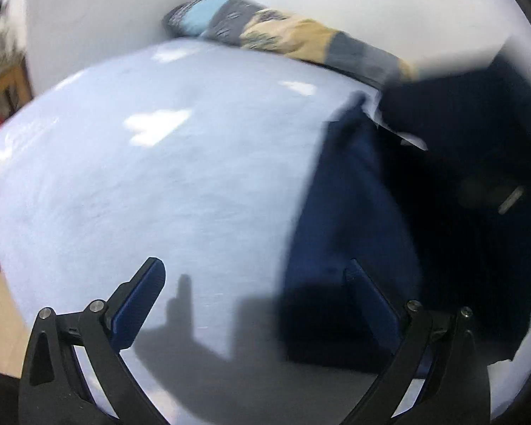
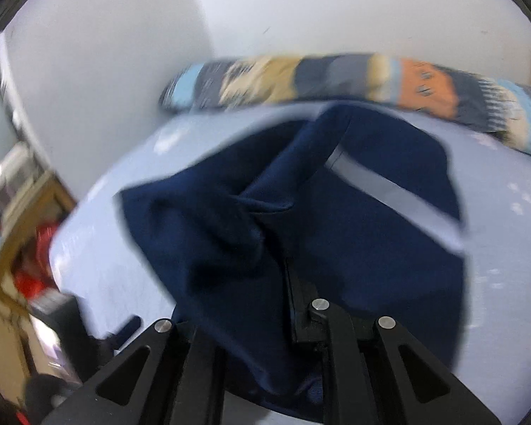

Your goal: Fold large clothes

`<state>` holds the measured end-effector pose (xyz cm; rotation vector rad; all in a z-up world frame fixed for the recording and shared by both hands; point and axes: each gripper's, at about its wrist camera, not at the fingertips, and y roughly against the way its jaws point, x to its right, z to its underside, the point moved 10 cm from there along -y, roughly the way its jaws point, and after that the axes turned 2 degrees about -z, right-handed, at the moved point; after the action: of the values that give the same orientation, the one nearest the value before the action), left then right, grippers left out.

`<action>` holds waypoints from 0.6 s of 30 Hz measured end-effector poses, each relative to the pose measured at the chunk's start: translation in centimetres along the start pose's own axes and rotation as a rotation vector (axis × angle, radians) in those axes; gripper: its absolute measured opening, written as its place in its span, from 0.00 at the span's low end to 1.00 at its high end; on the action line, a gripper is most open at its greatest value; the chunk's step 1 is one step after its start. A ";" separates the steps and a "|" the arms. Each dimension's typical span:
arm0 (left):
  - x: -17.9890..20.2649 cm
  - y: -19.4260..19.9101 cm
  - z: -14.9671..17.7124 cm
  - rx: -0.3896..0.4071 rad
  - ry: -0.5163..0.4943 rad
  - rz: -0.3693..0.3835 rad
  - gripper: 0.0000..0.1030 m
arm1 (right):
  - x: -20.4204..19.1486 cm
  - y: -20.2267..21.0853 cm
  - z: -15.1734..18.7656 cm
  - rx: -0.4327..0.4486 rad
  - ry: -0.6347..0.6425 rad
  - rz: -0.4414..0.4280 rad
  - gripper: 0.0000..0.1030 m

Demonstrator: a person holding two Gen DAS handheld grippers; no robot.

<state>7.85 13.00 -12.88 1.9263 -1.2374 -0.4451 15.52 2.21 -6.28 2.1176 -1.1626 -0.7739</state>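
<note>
A dark navy garment (image 2: 354, 233) with a grey stripe (image 2: 389, 191) is bunched and lifted over the light blue bed sheet (image 2: 506, 248). My right gripper (image 2: 283, 279) is shut on a fold of it, and the cloth hides the fingertips. In the left wrist view the same navy garment (image 1: 354, 205) lies at the right on the sheet (image 1: 159, 184). My left gripper (image 1: 255, 283) is open wide above the sheet with nothing between its fingers. Its right finger (image 1: 368, 297) stands over the garment's edge. Both views are blurred.
A patterned rolled blanket (image 2: 336, 78) (image 1: 283, 32) lies along the bed's far edge against a white wall (image 2: 106, 53). Wooden furniture (image 2: 24, 233) and red items (image 2: 42, 258) stand beyond the bed's left side.
</note>
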 end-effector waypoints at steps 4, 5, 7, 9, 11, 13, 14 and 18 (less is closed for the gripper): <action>-4.5 1.6 -1.6 0.070 0.084 -0.089 0.98 | -2.3 -4.9 4.0 -0.094 0.052 -0.015 0.12; -5.0 1.8 -1.8 0.075 0.105 -0.091 0.98 | -2.4 -5.0 4.4 -0.096 0.052 -0.029 0.12; -5.9 2.2 -2.0 0.077 0.141 -0.095 0.98 | -2.4 -4.3 4.1 -0.077 0.025 -0.045 0.12; -6.3 2.5 -2.7 0.087 0.173 -0.097 0.98 | -2.6 -3.2 2.9 -0.029 0.020 -0.057 0.11; -6.9 3.0 -3.3 0.111 0.199 -0.099 0.98 | -3.0 -3.0 2.4 -0.024 0.046 -0.049 0.20; -7.4 3.8 -3.8 0.127 0.216 -0.099 0.98 | -3.8 -4.2 3.9 -0.103 0.073 -0.062 0.34; -7.5 3.8 -4.0 0.125 0.225 -0.095 0.98 | -4.3 -5.2 5.3 -0.183 0.104 -0.075 0.40; -7.5 4.1 -4.8 0.120 0.246 -0.058 0.98 | -5.9 -4.0 7.7 -0.225 0.161 -0.170 0.40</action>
<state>5.07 20.76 -7.61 2.0525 -1.0710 -0.1597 9.34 7.38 -13.02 2.0636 -0.7810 -0.7554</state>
